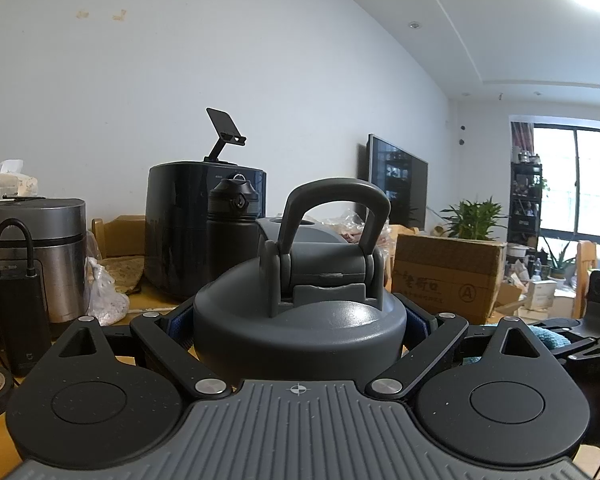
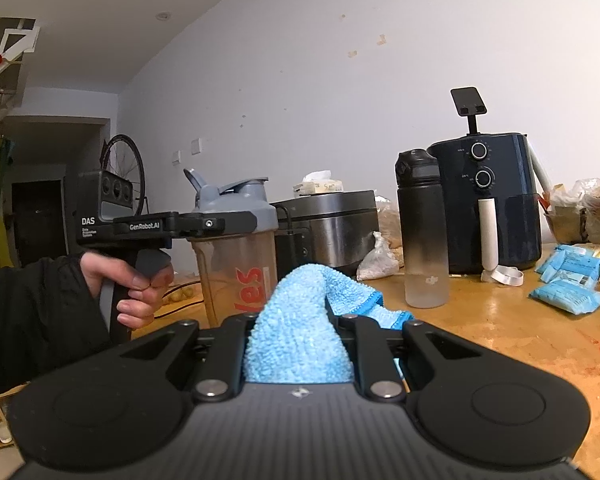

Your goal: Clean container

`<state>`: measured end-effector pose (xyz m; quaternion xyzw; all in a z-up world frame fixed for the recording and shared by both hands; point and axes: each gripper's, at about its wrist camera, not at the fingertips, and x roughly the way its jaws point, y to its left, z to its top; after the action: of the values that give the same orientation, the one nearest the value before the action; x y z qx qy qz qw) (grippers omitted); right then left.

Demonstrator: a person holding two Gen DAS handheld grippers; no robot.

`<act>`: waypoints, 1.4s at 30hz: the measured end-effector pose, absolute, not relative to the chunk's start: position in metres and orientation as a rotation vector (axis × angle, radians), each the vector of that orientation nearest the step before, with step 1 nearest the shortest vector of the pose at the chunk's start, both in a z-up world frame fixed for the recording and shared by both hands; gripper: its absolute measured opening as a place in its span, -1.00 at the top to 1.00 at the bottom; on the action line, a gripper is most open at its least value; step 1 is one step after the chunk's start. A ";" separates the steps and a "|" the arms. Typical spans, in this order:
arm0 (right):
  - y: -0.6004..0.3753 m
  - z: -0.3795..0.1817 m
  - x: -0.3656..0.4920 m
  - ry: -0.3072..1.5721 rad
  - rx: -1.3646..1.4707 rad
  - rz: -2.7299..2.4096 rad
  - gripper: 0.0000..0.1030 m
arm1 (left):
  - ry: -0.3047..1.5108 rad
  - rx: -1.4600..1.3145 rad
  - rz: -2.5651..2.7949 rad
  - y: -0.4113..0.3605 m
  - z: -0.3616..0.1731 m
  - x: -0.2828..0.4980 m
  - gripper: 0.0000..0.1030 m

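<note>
Wooden table [image 2: 480,332] holds pots and bottles. Left gripper [image 1: 298,320] squeezes the shaker [image 2: 236,248] by its lid, at ten o'clock from the right gripper [image 2: 298,320], which pinches a blue cloth [image 2: 300,320]. Wiping seems about to start: next, bring cloth to cup.

Bare tabletop [image 2: 480,332] lies open at lower right of the right wrist view — room to pass. Toward the wall it's blocked: black bottle [image 2: 422,228], air fryer [image 2: 496,204], rice cooker [image 2: 328,224] — blue packets [image 2: 568,296] at far right.
</note>
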<state>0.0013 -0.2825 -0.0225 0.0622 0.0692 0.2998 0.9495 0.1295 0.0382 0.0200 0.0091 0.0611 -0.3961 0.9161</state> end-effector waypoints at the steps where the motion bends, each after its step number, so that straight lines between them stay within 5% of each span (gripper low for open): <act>1: -0.283 -0.023 0.001 0.143 0.128 0.611 0.81 | 0.125 0.020 -0.814 0.038 0.020 0.129 -0.85; 42: -0.278 -0.025 0.003 0.188 0.132 0.626 0.77 | 0.127 -0.048 -0.525 0.021 0.038 0.100 -1.00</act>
<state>0.0034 -0.2776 -0.0249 0.0649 0.0922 0.3074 0.9449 0.0997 0.0208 0.0377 -0.0237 0.0628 -0.2593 0.9635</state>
